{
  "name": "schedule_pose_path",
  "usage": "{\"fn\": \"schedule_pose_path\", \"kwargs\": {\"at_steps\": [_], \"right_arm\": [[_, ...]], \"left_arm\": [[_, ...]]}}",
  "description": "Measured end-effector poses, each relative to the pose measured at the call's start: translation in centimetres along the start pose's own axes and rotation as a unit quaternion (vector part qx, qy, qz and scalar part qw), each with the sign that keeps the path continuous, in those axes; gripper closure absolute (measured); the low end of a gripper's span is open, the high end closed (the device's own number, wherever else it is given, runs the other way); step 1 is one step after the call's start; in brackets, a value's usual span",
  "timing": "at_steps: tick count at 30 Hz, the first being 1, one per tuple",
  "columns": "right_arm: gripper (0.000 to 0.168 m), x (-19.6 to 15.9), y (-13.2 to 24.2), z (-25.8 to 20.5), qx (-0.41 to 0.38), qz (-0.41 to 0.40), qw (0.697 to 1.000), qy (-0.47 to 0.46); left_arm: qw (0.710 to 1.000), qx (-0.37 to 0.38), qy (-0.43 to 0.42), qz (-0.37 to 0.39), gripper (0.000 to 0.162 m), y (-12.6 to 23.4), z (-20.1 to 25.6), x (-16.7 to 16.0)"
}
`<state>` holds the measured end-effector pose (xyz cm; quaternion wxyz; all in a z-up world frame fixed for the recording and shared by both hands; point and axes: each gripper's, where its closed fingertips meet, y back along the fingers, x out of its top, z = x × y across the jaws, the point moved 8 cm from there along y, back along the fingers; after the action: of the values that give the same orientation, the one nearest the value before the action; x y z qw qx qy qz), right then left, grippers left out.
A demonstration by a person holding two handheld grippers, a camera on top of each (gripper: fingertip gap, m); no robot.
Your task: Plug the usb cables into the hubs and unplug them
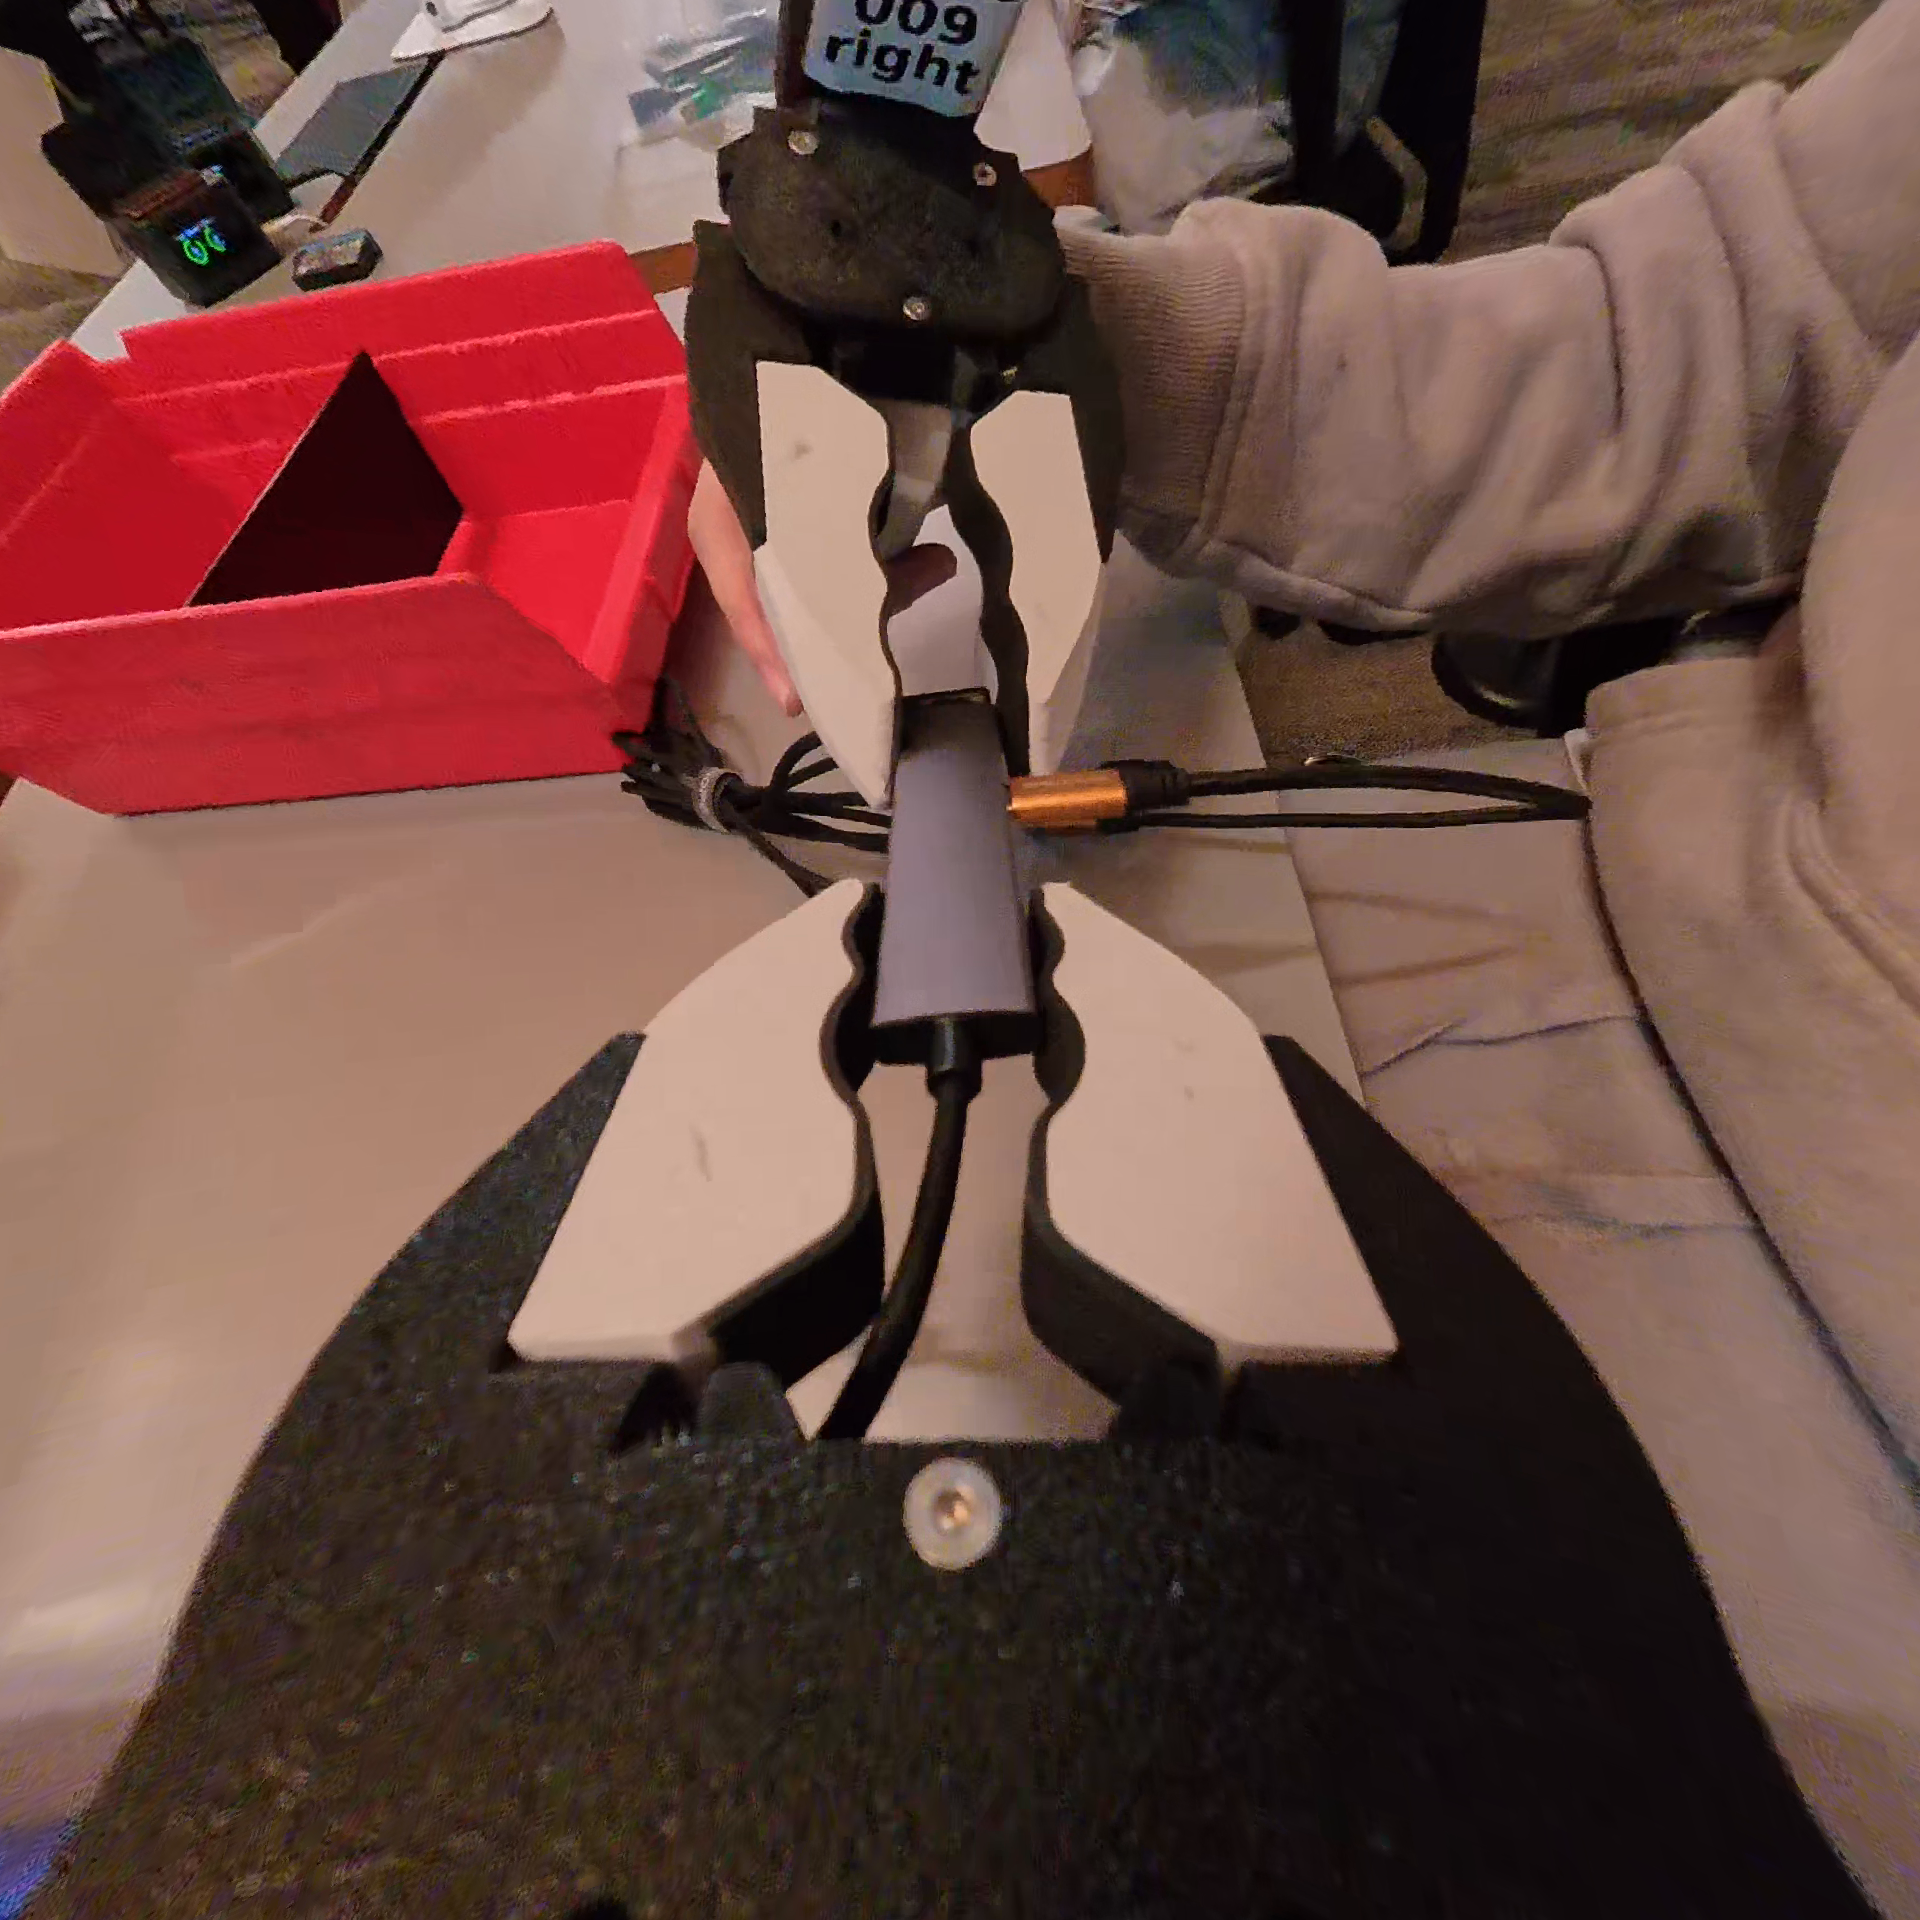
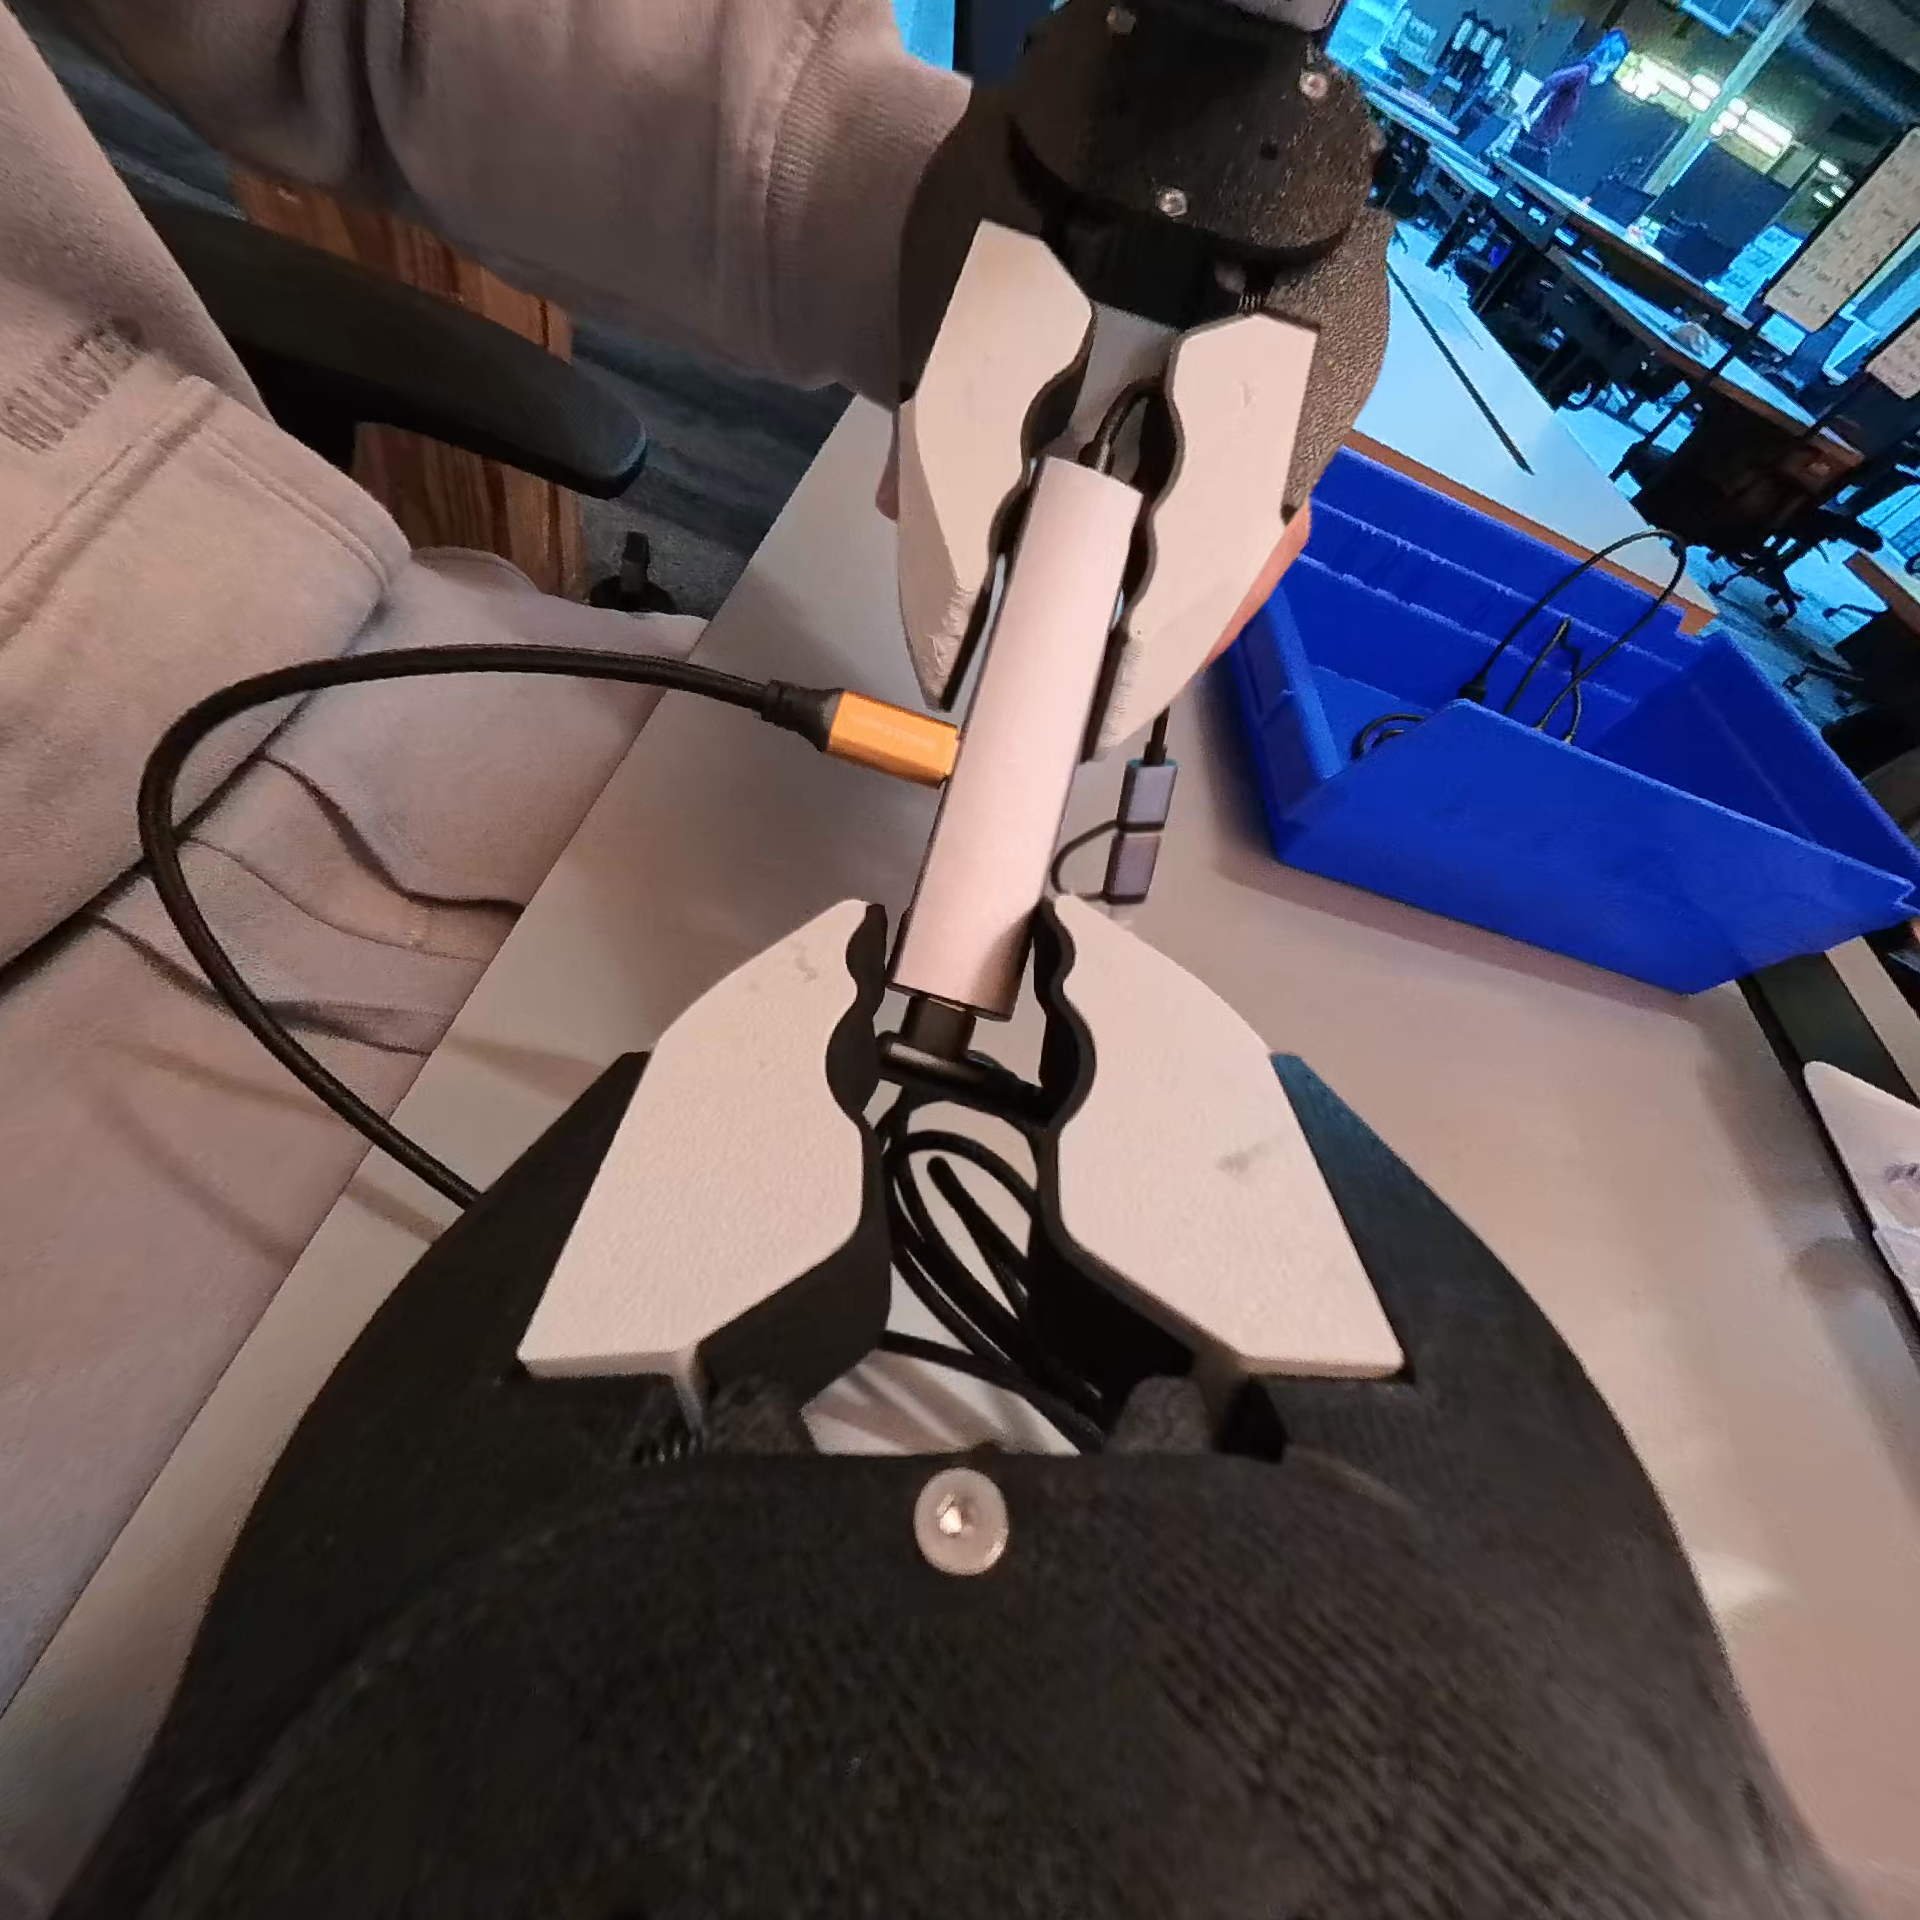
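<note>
- Left gripper [image 1: 954,914] pinches the hub [image 1: 954,883] at its near end, where the hub's own black lead [image 1: 925,1195] exits back between the fingers.
- Right gripper [image 2: 954,925] clamps the far end of the same hub [image 2: 997,748]; both tools hold one grey bar, lifted above the table [image 2: 1403,1091] near its front edge.
- Orange plug [image 2: 894,740] sits in, or at least against, a side port of the hub; how deep we cannot tell. Its braided cable [image 2: 312,686] loops off the front edge over our lap.
- Judged step: the plug seems seated, so unplugging comes next.
- To do it well, we keep the left grip firm on the hub, free the right tool, and take the orange shell itself, not the braid.
- Pull straight out along the port axis; a sideways tug would lever the port.
- Risk: the hub twisting in a single grip once one tool lets go.
- Red bin [image 1: 312,520] stands on the table beyond the hub in the left view; a blue bin [image 2: 1558,790] with cables in the right view; small grey adapters [image 2: 1138,831] lie near it.
</note>
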<state>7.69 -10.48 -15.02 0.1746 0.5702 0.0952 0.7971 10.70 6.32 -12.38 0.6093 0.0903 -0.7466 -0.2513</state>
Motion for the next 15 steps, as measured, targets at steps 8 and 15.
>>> {"fn": "schedule_pose_path", "kwargs": {"at_steps": [8,15], "right_arm": [[0.142,-0.3,-0.4,0.2,-0.016,-0.035,0.999,0.009],[0.144,-0.6,-0.4,0.6,-0.037,-0.036,0.999,0.007]], "left_arm": [[0.997,0.016,0.071,-0.003,0.137,-0.7,-0.3,-0.5],[0.987,0.046,0.152,0.009,0.136,-0.8,-0.1,-1.1]]}}
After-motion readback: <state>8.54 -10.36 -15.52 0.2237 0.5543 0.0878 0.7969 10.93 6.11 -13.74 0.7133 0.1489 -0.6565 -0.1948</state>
